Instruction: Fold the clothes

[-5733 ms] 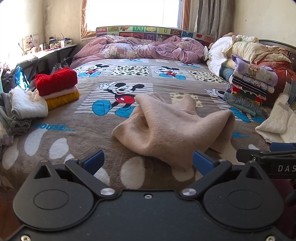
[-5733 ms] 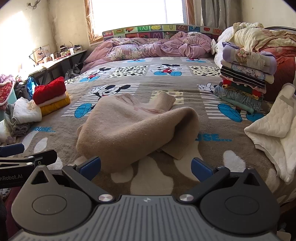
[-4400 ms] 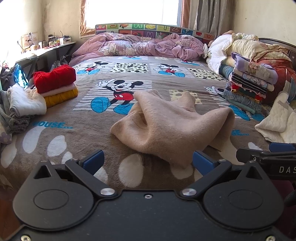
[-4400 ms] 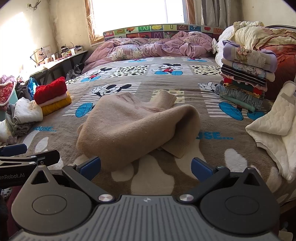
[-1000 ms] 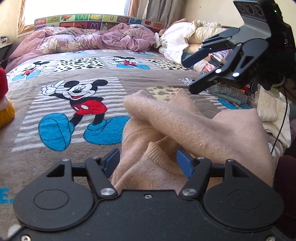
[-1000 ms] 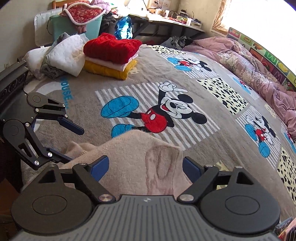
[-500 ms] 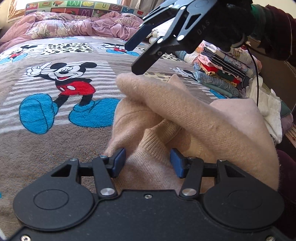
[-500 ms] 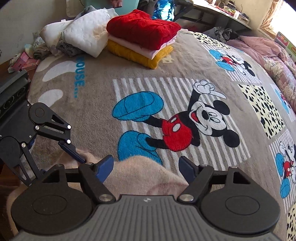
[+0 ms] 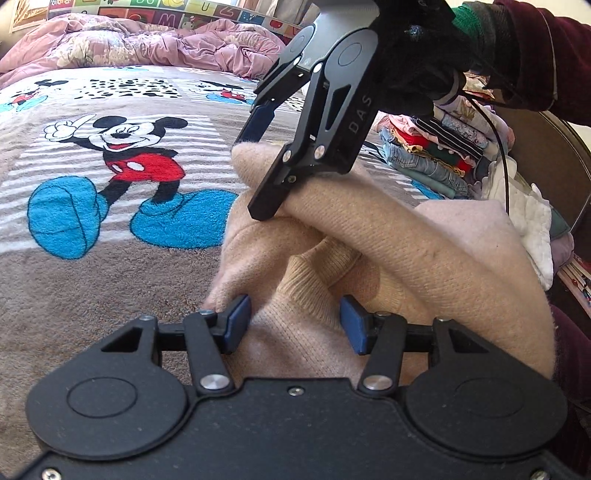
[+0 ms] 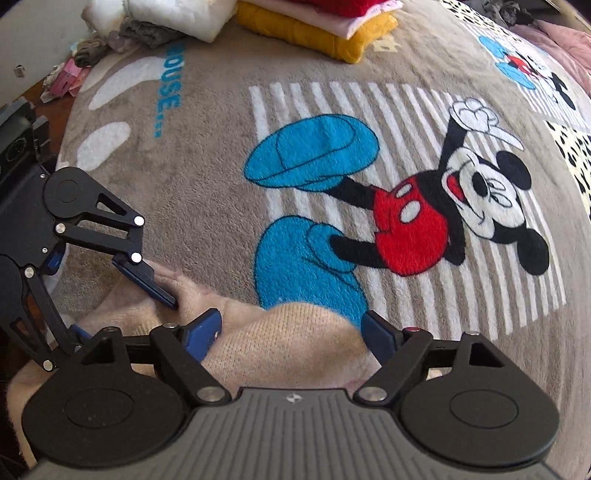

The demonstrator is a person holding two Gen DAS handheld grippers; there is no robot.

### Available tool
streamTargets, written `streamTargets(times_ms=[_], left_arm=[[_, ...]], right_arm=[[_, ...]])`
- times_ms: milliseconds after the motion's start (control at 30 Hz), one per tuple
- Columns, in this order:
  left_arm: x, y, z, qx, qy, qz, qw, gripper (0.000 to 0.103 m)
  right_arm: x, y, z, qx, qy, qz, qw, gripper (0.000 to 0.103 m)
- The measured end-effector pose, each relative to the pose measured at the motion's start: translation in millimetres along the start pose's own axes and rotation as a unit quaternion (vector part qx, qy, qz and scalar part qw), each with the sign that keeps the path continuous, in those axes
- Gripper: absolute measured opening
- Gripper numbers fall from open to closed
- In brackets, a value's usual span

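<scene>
The beige sweater (image 9: pixel 388 236) lies crumpled on the Mickey blanket (image 9: pixel 92 258) covering the bed. Left gripper (image 9: pixel 291 321) straddles its ribbed hem, fingers spread; right gripper (image 10: pixel 291 332) sits over a fold, fingers likewise apart.

Bright daylight, soft shadows, sharp focus, and strong fisheye bending at edges.

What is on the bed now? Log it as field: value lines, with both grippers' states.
garment: beige sweater, crumpled on the Mickey Mouse blanket
left gripper: open, jaws astride the sweater's near edge
right gripper: open, jaws astride a raised fold
folded stack: yellow garment lowest, far side in the right wrist view
fold progress: not yet started
</scene>
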State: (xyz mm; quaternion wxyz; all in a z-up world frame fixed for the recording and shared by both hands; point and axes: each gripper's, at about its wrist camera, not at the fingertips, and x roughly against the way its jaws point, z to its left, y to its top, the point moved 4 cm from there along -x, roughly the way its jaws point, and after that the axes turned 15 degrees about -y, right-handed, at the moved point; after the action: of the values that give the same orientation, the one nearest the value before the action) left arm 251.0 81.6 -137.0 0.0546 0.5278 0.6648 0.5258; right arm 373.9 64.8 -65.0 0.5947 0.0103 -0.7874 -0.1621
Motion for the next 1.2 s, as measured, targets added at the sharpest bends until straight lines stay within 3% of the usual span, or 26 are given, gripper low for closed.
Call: streamTargets(times_ms=[233, 433, 800, 1100, 1200], left_arm=[[-1, 1, -1, 0.001, 0.004, 0.000, 1.0000, 0.052], [-1, 1, -3, -0.003, 0.013, -0.001, 0.9999, 0.051], [1, 5, -8, -0.005, 0.028, -0.005, 0.9996, 0.044], [2, 5, -17, -0.011, 0.025, -0.001, 0.9996, 0.044], [0, 5, -23, -0.015, 0.017, 0.000, 0.9998, 0.037]], right_arm=[[15, -18, 0, -0.023, -0.021, -0.011, 0.999, 0.045], [39, -38, -5, -0.057, -0.051, -0.040, 0.996, 0.031], [96, -102, -14, -0.165, -0.086, -0.085, 0.979, 0.026], [117, -183, 11, -0.277, -0.097, -0.118, 0.949, 0.026], [118, -209, 23, -0.307, -0.098, -0.120, 0.939, 0.026]])
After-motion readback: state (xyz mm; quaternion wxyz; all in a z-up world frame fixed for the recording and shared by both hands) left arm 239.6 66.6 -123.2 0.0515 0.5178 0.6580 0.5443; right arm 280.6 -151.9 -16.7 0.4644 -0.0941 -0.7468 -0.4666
